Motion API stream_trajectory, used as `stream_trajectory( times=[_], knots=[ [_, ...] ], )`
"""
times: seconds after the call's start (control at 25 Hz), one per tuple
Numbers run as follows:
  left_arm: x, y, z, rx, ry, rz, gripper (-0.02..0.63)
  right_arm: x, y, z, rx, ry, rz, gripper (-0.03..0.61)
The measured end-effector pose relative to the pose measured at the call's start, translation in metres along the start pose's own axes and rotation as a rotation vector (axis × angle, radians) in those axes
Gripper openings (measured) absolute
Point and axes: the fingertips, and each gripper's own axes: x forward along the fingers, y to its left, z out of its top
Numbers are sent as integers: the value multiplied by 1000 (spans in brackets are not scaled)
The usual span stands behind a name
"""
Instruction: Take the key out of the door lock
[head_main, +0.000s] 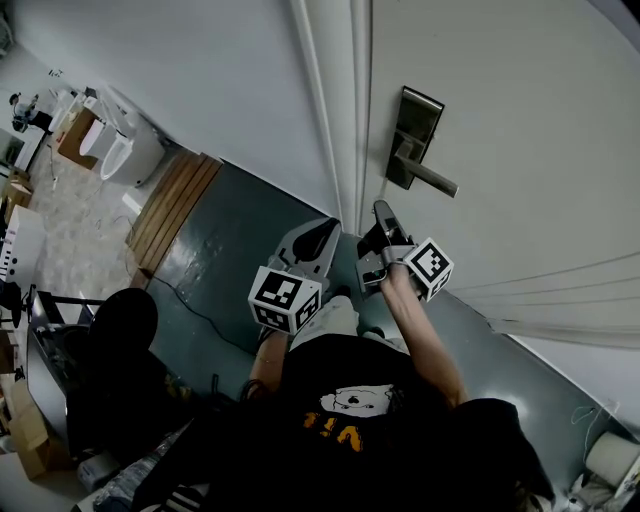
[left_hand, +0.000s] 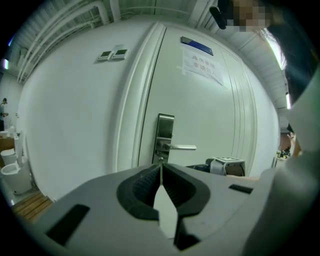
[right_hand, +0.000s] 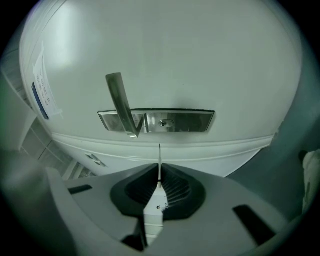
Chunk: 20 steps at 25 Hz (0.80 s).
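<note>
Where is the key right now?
In the right gripper view, the key sticks out edge-on from between the right gripper's shut jaws, its tip just short of the door's lock plate.

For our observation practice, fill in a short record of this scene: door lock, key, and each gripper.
door lock: metal plate with lever handle; keyhole empty
key: out of the lock, thin blade pointing towards the plate
right gripper: shut on the key
left gripper: shut, holding nothing

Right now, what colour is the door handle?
Silver metal. The handle shows best in the right gripper view.
</note>
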Motion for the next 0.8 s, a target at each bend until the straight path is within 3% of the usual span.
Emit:
stream_trajectory(
  times=[0.32,0.8],
  knots=[
    [-11,-27,-5,-6,7,27,20,-40,20,-4,-46,110,48,21],
    [-5,-83,-19,-5,41,37,20,-101,8,21,-58,165,12,21]
  ],
)
